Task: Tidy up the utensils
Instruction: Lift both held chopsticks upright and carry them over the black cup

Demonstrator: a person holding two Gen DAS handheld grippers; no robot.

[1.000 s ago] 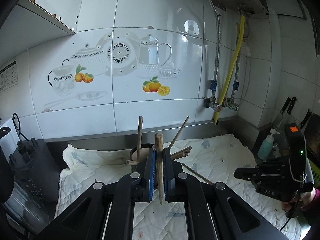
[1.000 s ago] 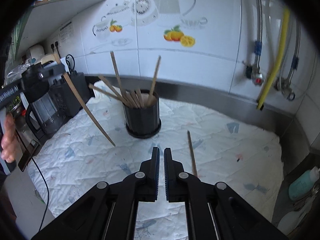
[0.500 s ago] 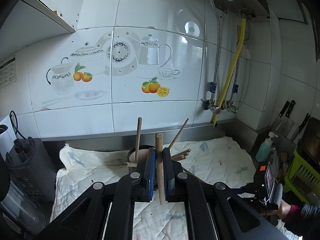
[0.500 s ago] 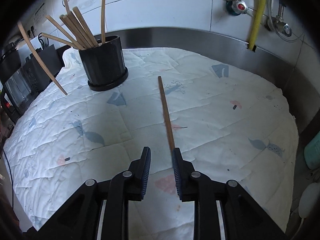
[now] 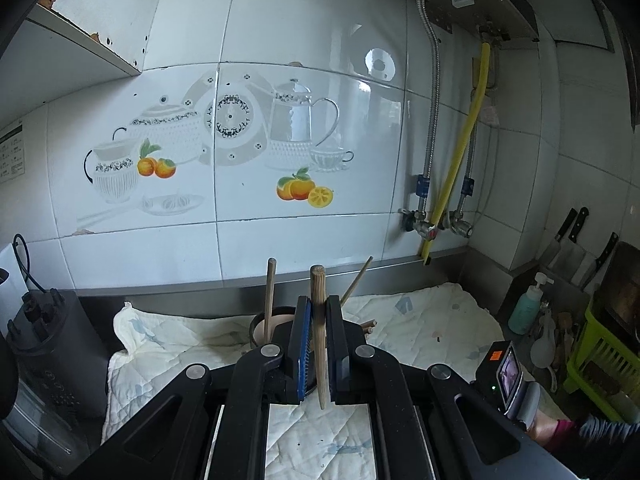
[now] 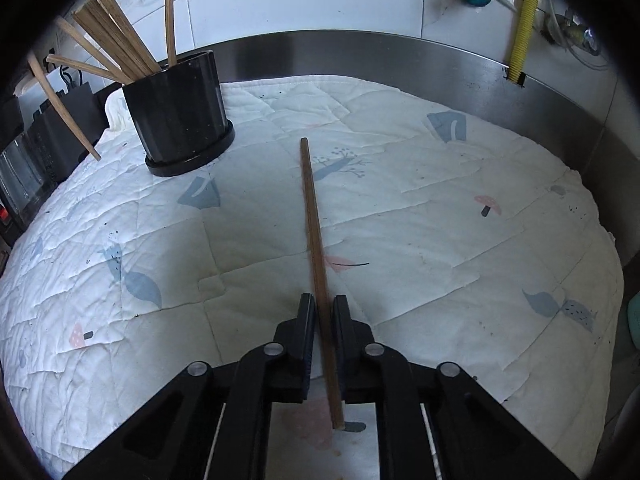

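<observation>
Since a second ago the right gripper point(image 6: 323, 312) has been lowered to the quilted desk point(image 6: 440, 208) and its jaws closed on the loose chopstick point(image 6: 314, 236) at lower centre, while the left gripper point(image 5: 318, 316) stays clamped on its own stick point(image 5: 319, 320), so both await the black holder point(image 6: 180, 120) at upper left.

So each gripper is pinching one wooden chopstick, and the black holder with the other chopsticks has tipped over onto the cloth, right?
Not quite. The black holder stands upright on the cloth, as the right wrist view shows. The rest holds: the left gripper and right gripper each pinch one chopstick.
</observation>
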